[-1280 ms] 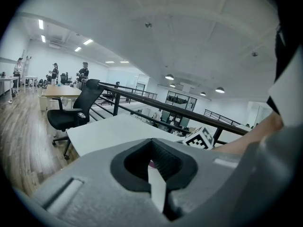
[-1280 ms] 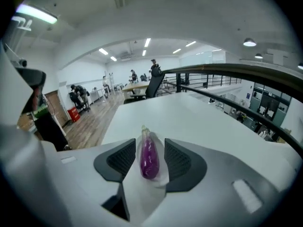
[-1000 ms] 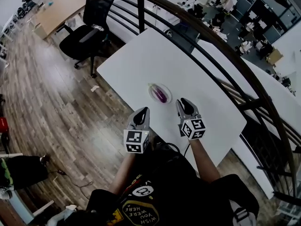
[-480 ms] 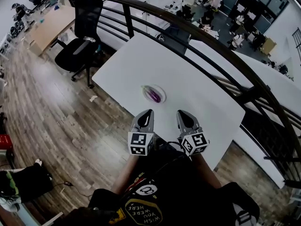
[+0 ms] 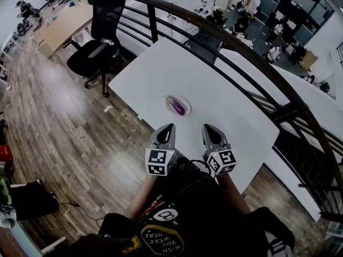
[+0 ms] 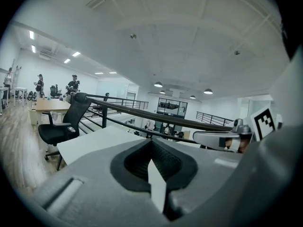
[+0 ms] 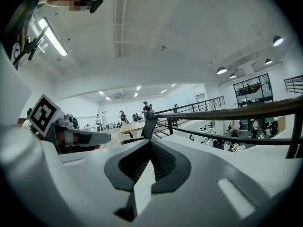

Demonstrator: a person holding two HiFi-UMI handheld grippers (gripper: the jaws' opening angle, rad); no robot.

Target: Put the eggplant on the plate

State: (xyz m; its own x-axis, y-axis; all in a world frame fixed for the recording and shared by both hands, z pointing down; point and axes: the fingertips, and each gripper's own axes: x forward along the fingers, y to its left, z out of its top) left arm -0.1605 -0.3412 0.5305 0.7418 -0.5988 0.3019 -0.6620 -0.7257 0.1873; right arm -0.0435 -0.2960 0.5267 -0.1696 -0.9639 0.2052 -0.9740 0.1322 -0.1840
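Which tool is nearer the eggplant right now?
Left. The left tool sits just below the eggplant in the head view; the right tool is below and farther right.

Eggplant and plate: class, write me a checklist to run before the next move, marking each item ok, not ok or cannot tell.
1. Eggplant lies on the plate: ok.
2. Plate sits fully on the table: ok.
3. Left gripper empty, jaws together: ok.
4. Right gripper empty, jaws together: ok.
5. Both grippers apart from the plate: ok.
6. Eggplant undamaged: cannot tell, too small in the head view.
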